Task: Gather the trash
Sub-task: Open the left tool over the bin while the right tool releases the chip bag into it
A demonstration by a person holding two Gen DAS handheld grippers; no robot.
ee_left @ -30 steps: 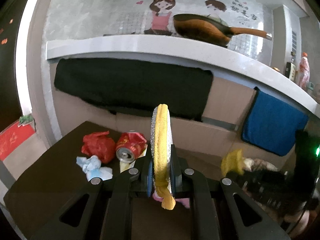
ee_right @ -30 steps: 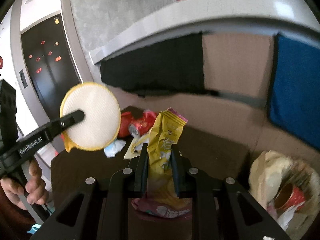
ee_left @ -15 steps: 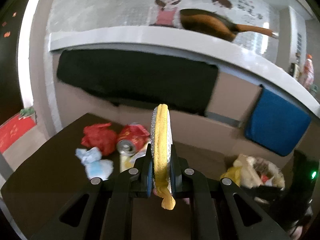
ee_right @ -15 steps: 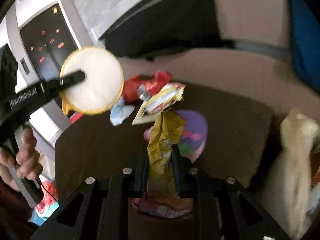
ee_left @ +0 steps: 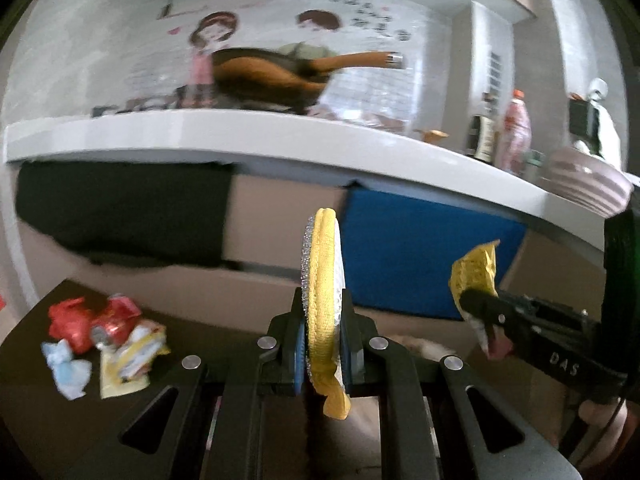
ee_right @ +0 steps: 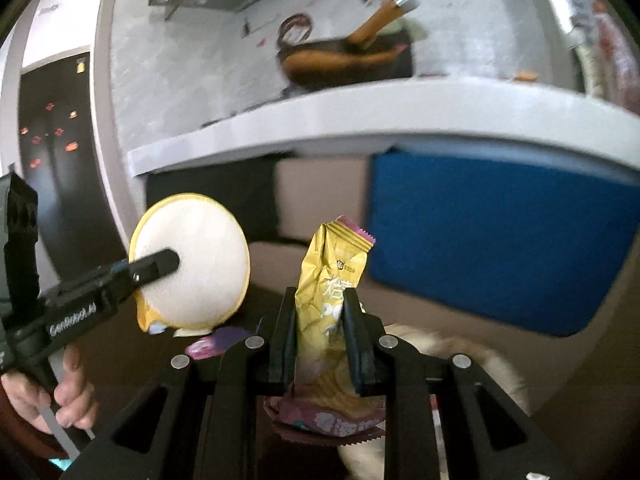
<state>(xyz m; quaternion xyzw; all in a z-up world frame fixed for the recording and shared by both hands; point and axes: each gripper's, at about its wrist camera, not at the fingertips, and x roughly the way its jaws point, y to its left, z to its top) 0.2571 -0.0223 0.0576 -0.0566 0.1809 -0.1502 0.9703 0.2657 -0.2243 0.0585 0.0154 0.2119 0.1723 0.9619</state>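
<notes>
holding the yellow snack wrapper (ee_right: 326,300) pinched in your right gripper (ee_right: 320,332) and the round yellow-edged pad (ee_left: 323,292) clamped in your left gripper (ee_left: 323,344), you risk the crinkled foil slipping free mid-carry; more trash (ee_left: 104,344) waits on the dark table (ee_left: 32,392).

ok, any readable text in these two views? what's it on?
"GenRobot.AI": side of the left gripper, slightly blurred.
"DAS": body of the right gripper.
Yellow wrapper: printed characters, too blurred to read.
Wall sticker: dark characters, too blurred to read.
</notes>
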